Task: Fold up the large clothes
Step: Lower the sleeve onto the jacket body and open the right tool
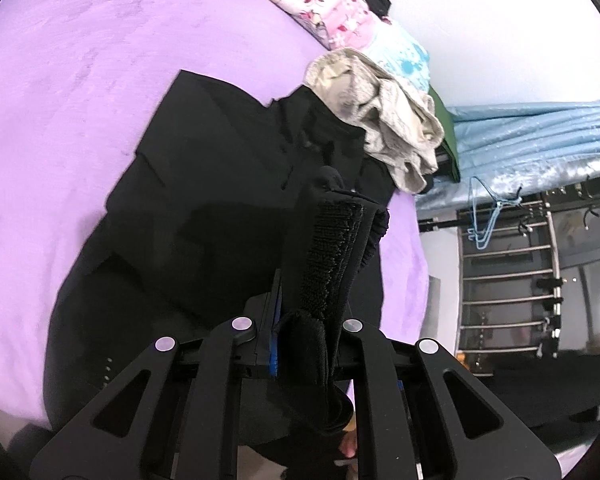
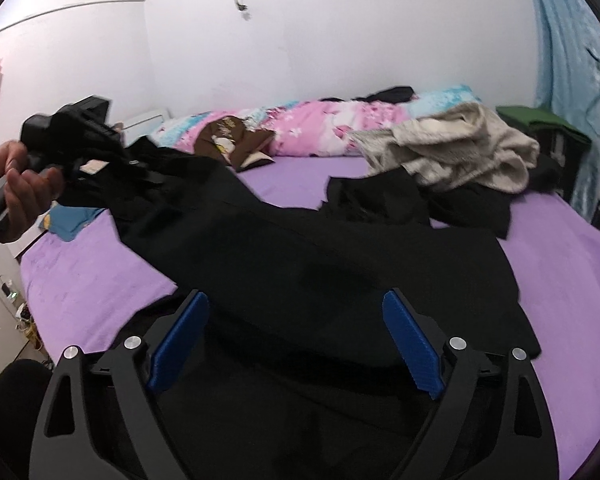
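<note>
Now, the large black garment of smooth woven cloth [image 2: 300,264] lies spread across the middle of the right wrist view, running from the upper left, where it hangs lifted off the bed, down to the lower centre under your open jaws. Its right half lies flat on the purple plush bedsheet [image 2: 572,280] with a straight hem towards the lower right; the surface looks matte and mostly smooth, with soft creases near the raised end.

Your left gripper [image 1: 342,240] is nearly closed on a ribbed elastic band of that same garment, the fabric bunched between its fingers and trailing down the centre of the left wrist view. In the right wrist view the same tool shows at the upper left, gripped by your bare hand [image 2: 20,192]. Your right gripper [image 2: 296,344] stands wide, its blue ribbed pads [image 2: 412,344] on either side of the cloth without pressing it; nothing is held there.

To do this step well, I would judge that you should bring the open jaws down onto one clean edge, not a bunched middle layer, and close only when a single fold sits between the pads. Keep the raised end taut enough that the cloth hangs straight.

Beyond the garment, a crumpled cream knitted garment [image 2: 460,144] sits on the upper right, overlapping another dark piece, and a pink floral quilt [image 2: 320,128] lies along the white wall.
</note>
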{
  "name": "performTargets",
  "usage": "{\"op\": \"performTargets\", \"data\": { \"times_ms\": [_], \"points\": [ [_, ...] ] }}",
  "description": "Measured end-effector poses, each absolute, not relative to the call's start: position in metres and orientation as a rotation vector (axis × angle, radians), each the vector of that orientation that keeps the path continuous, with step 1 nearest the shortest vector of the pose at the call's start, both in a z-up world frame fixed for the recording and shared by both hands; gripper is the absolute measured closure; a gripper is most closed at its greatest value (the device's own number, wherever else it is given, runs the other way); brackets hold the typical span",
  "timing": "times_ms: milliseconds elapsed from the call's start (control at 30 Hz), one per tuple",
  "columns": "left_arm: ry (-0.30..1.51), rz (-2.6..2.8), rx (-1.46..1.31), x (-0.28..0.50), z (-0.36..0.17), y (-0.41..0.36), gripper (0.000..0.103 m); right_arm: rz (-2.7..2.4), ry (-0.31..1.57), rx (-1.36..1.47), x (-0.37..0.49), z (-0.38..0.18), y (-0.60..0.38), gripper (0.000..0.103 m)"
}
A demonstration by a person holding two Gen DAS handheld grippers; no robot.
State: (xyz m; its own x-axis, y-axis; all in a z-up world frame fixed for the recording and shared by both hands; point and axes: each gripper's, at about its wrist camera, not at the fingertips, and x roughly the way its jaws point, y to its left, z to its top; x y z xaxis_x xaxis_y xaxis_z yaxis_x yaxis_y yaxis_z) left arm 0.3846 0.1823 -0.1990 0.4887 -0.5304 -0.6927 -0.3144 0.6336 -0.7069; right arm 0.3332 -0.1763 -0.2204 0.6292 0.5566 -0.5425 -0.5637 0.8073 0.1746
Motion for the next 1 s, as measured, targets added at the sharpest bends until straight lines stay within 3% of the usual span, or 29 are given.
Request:
{"op": "performTargets", "data": {
  "times_ms": [500,833,1000],
  "points": [
    [1.117,-0.119,-1.012,0.378,-0.301,0.229,0.092,0.409,0.756,-0.007,0.405,-0.287,-0.243,0.015],
    [1.129,-0.099,-1.046,0.373,-0.355,0.245,0.091,0.429,0.818,-0.045,0.441,-0.312,-0.236,0.014],
    [1.143,-0.114,-1.083,0.368,-0.370,0.255,0.082,0.412,0.875,-0.023,0.454,-0.330,-0.240,0.014]
  ]
}}
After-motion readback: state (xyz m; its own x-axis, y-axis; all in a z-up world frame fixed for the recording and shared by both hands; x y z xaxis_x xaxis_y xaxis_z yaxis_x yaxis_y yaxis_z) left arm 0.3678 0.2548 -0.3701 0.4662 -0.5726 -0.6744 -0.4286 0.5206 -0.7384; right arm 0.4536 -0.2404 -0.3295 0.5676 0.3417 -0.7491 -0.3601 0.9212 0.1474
